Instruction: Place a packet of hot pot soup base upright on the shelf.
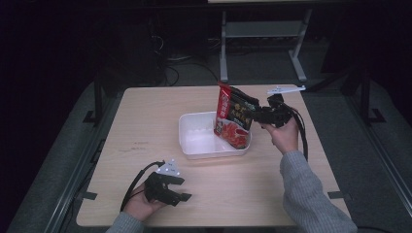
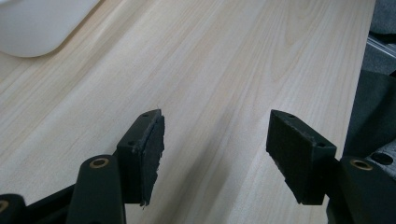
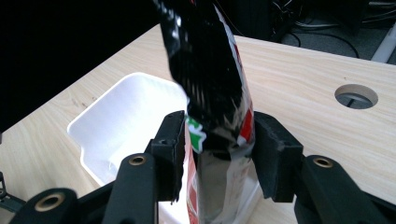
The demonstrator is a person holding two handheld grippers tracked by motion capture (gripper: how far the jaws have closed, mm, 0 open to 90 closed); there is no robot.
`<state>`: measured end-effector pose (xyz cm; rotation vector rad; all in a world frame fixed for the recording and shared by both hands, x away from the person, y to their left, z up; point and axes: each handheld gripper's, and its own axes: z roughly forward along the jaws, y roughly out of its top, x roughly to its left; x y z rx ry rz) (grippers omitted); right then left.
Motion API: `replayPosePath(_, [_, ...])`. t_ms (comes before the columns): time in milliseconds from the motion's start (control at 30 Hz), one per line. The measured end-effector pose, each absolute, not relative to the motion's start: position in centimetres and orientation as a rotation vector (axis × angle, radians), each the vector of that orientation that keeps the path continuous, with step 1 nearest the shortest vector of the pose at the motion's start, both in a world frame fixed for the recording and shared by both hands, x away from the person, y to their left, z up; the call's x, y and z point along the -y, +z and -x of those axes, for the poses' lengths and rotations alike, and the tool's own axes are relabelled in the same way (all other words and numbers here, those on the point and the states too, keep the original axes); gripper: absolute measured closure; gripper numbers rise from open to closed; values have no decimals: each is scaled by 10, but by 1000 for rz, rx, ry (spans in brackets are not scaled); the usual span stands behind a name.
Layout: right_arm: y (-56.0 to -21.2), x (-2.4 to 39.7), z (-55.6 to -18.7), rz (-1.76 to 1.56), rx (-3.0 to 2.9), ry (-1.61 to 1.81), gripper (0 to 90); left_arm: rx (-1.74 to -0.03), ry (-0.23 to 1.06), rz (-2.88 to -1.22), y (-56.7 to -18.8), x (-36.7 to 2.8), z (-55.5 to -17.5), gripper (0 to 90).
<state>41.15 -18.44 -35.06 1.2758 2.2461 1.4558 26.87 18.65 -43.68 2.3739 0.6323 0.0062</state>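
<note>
A red and black snack bag [image 1: 234,116] stands upright at the right end of a white tray [image 1: 197,138] in the middle of the table. My right gripper [image 1: 256,114] is shut on the bag's right edge, about halfway up. In the right gripper view the jaws pinch the glossy bag [image 3: 210,70] between them, with the white tray [image 3: 121,107] below and to the left. My left gripper [image 1: 184,189] rests near the table's front left, open, holding nothing. In its own view the left gripper [image 2: 217,126] stands wide over bare wood, with a corner of the tray [image 2: 32,23] at top left.
The light wooden table [image 1: 145,121] has a round cable hole [image 3: 356,95] near its far edge. Its right edge [image 2: 362,70] lies close beside the left gripper's jaw. Behind the table stands a grey metal frame [image 1: 262,29] on a dark floor with cables.
</note>
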Motion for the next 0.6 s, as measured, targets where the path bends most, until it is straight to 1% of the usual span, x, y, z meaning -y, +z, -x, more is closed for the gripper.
replayPosePath(600, [-348,195,-402,-1268,-2282,1452,510,-636,21,-2370,-436,-188,-269,346])
